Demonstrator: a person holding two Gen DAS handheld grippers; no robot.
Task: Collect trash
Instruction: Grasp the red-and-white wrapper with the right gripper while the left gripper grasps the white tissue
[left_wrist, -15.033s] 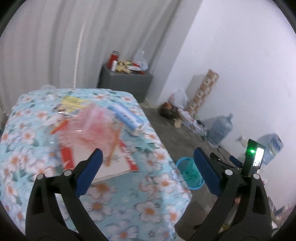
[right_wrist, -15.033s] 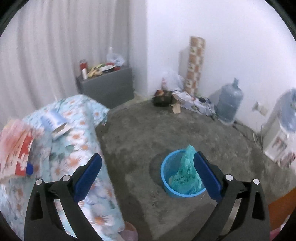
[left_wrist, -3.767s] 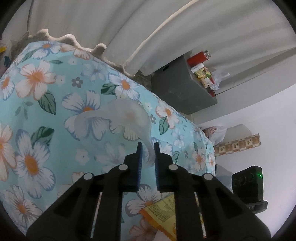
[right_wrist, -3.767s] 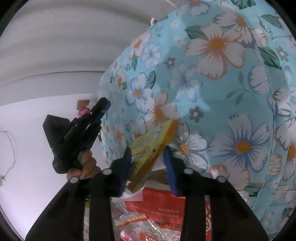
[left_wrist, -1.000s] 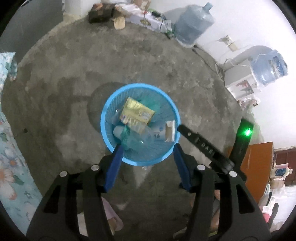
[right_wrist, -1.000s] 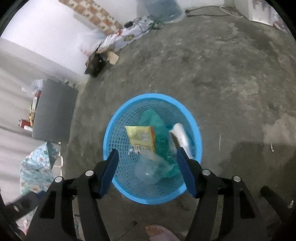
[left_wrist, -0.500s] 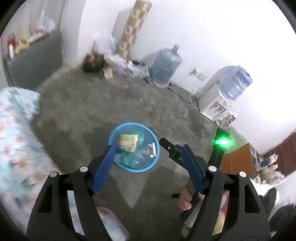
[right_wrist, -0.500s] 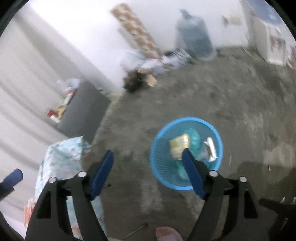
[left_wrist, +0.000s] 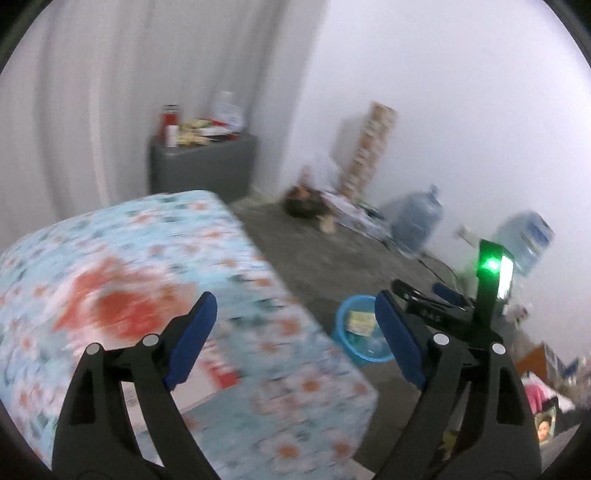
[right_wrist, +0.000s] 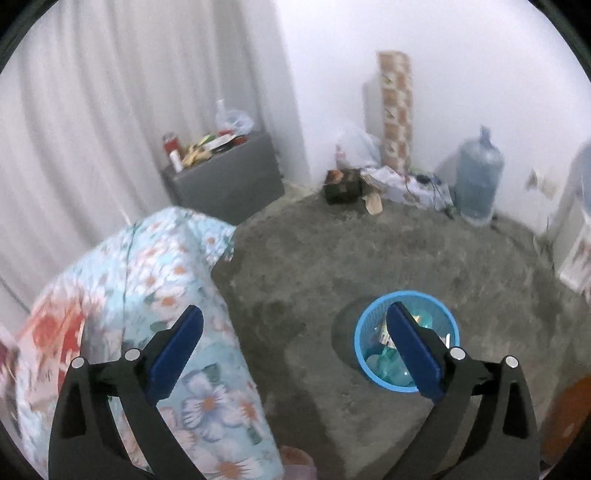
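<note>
My left gripper (left_wrist: 293, 325) hangs above the near corner of the floral-cloth table (left_wrist: 303, 391), its jaws opening with nothing between them. Blurred red and white packaging (left_wrist: 110, 306) lies on the table ahead of it. The blue mesh basket (left_wrist: 341, 332) stands on the floor to the right, with a yellow packet (left_wrist: 360, 319) inside. My right gripper (right_wrist: 291, 332) is over the floor between the table (right_wrist: 166, 277) and the basket (right_wrist: 369, 321), jaws opening and empty. A teal bag (right_wrist: 388, 365) lies in the basket. The right gripper (left_wrist: 421, 291) also shows in the left wrist view.
A grey cabinet (right_wrist: 229, 177) with bottles on top stands by the curtain. Along the far wall are a patterned roll (right_wrist: 395, 110), a dark box with papers (right_wrist: 343, 186) and a water jug (right_wrist: 478, 177). A person's foot (right_wrist: 295, 456) is at the bottom edge.
Both grippers rose from just over the basket and tilted up, so the table and far wall came into view. Both pairs of jaws spread wider. The basket shrank in both views.
</note>
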